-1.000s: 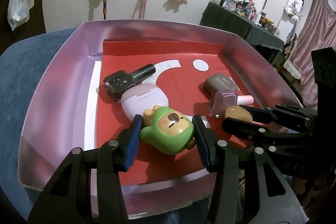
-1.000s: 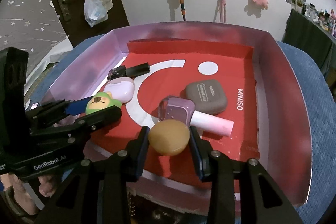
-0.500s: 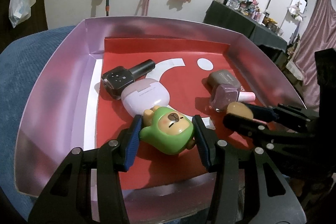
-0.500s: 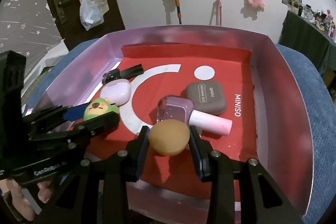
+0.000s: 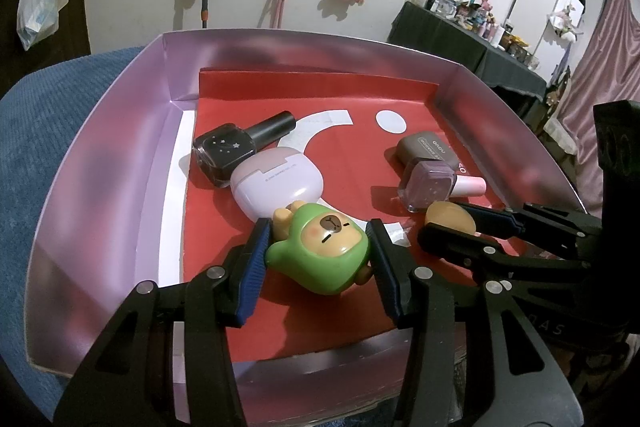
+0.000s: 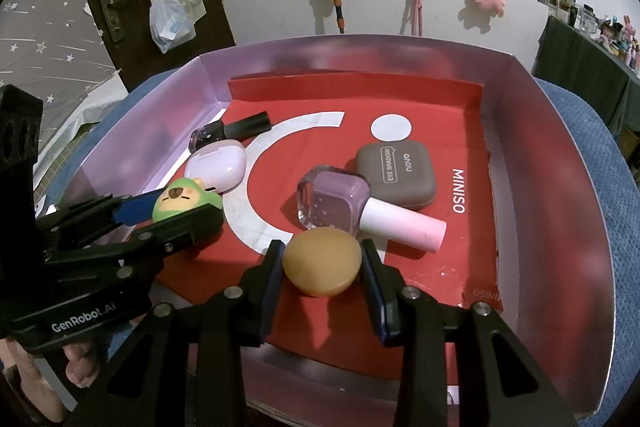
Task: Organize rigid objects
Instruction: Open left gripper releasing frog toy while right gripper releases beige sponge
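Your left hand-held gripper (image 5: 318, 255) has its blue pads pressed on both flanks of the green bear figure (image 5: 320, 251), and your right hand-held gripper (image 6: 322, 261) is nearly closed on the tan round disc (image 6: 322, 261), so each carries one piece low over the near end of the red-lined box (image 5: 100, 163). Both pieces look about ready to be set down, so lower each until it meets the red liner before you ease the pads apart, and keep the two hand-held grippers from knocking, since they sit just beside each other. Taking the lilac nail polish bottle (image 6: 336, 201) as your mark: the disc is just nearer than it, almost touching, and the figure is to its left, close against the pale lilac case (image 5: 276, 183). That bottle lies flat, its long axis running across the box with the pink cap pointing right and a little toward you. The figure lies tilted on its back, face up, head toward the far wall. The disc is round, with no long axis to speak of.
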`<move>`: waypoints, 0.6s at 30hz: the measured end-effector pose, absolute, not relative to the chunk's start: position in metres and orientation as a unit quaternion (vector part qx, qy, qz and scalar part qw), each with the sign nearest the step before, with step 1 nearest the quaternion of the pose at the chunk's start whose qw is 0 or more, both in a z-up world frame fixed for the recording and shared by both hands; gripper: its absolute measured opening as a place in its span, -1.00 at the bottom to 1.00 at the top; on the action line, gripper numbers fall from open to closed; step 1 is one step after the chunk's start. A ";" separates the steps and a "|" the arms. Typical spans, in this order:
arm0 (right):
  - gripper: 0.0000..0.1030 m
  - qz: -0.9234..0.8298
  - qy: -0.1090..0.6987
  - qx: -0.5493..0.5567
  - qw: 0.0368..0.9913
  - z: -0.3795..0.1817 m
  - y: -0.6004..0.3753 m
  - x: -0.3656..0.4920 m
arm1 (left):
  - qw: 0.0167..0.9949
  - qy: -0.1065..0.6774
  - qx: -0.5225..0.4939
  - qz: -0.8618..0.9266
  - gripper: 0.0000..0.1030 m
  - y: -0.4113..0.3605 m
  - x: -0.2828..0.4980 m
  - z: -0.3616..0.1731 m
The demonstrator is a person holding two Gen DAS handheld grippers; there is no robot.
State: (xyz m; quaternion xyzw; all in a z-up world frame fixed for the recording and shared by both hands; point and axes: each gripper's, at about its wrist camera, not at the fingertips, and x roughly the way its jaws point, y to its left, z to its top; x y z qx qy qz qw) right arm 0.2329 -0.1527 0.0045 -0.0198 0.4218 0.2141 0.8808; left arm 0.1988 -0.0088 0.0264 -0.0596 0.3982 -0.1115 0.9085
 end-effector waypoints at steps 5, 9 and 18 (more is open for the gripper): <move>-0.22 0.214 0.422 -0.014 0.881 0.004 -0.153 0.234 | 0.905 0.406 -0.059 -0.114 -0.07 -0.010 0.199 0.024; -0.22 0.215 0.423 -0.013 0.880 0.004 -0.153 0.234 | 0.907 0.403 -0.051 -0.108 -0.07 -0.012 0.197 0.025; -0.16 0.218 0.422 -0.008 0.880 0.005 -0.158 0.231 | 0.910 0.401 -0.051 -0.094 -0.04 -0.011 0.193 0.028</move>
